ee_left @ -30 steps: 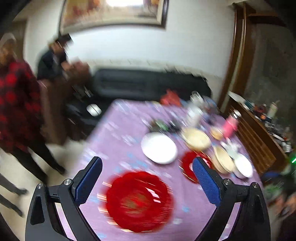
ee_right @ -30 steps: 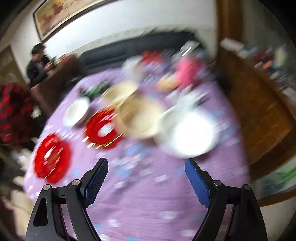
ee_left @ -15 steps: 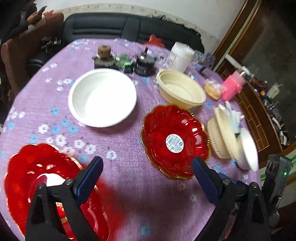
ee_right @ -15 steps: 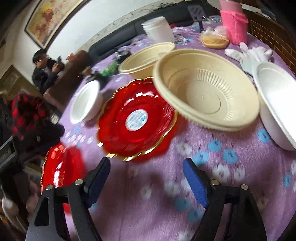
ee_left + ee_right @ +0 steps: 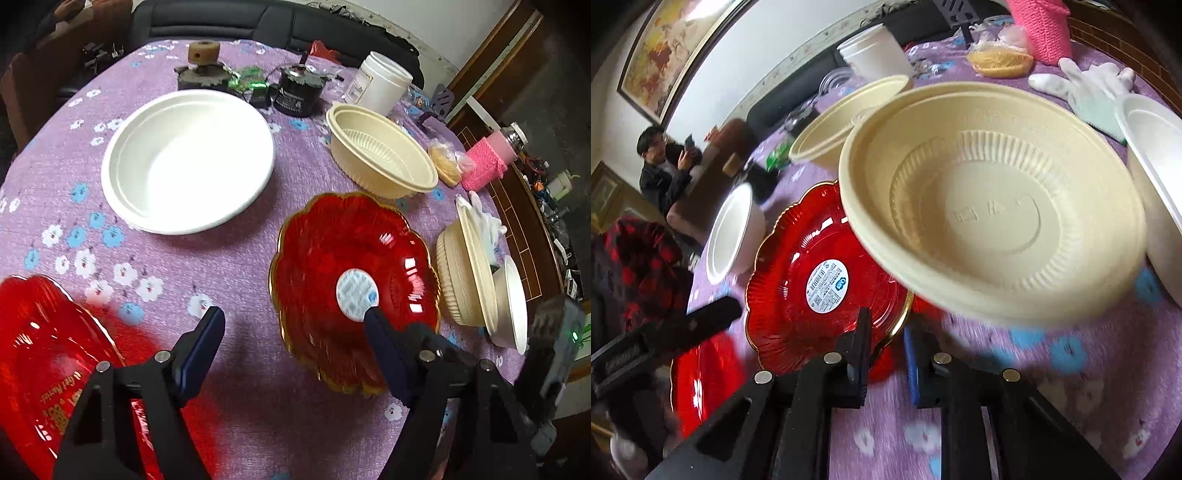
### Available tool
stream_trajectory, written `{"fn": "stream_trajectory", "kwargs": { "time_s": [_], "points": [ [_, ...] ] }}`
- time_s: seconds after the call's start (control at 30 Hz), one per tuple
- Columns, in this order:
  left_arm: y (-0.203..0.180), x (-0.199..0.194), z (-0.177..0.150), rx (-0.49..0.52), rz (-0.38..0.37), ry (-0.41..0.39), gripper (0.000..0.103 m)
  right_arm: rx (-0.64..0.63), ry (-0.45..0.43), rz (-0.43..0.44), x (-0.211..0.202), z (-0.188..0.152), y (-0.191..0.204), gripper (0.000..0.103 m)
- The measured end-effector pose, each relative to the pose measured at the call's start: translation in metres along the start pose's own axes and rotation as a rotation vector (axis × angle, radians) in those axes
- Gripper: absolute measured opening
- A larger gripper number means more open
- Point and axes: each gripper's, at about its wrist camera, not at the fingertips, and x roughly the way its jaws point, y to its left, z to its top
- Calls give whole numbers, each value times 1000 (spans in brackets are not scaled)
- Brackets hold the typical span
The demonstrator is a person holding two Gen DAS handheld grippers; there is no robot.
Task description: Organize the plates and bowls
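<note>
My right gripper (image 5: 886, 325) is shut on the gold-edged near rim of the red plate with a white sticker (image 5: 820, 266). That red plate (image 5: 332, 258) lies mid-table. My left gripper (image 5: 293, 317) hangs over its near-left edge with jaws closing; the pads do not press it. A second red plate (image 5: 44, 350) lies at lower left. Behind are a white bowl (image 5: 188, 162) and a cream bowl (image 5: 384, 155). Close to the right gripper stand another cream bowl (image 5: 993, 206) and a white bowl (image 5: 1156, 177).
A purple flowered cloth (image 5: 221, 258) covers the round table. At the back stand a white jar (image 5: 380, 88), two dark pots (image 5: 299, 96) and a pink knitted flask (image 5: 487, 162). A white glove (image 5: 1086, 81) lies there. A seated person (image 5: 661, 162) and a checked sleeve (image 5: 639, 266) are left.
Both grippers came down close to the table. The right jaws went from wide open to shut on the sticker plate's rim. The left jaws narrowed.
</note>
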Motion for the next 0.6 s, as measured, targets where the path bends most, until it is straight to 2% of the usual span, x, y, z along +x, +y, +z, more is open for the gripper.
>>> {"fn": "stream_trajectory", "kwargs": {
  "time_s": [0.2,0.33,0.43,0.6],
  "points": [
    [-15,16,-5,29,3,46,77,-12,79,7,-21,-21,-13,17],
    [-34,35,-14,90,20,105,59,-5,70,6,-26,-25,-21,17],
    [-47,37,-19,151,84,78,58,6,67,12,-25,-26,-24,17],
    [-46,35,-24,163,135,56,34,-12,31,-1,-23,-28,-20,19]
  ]
}}
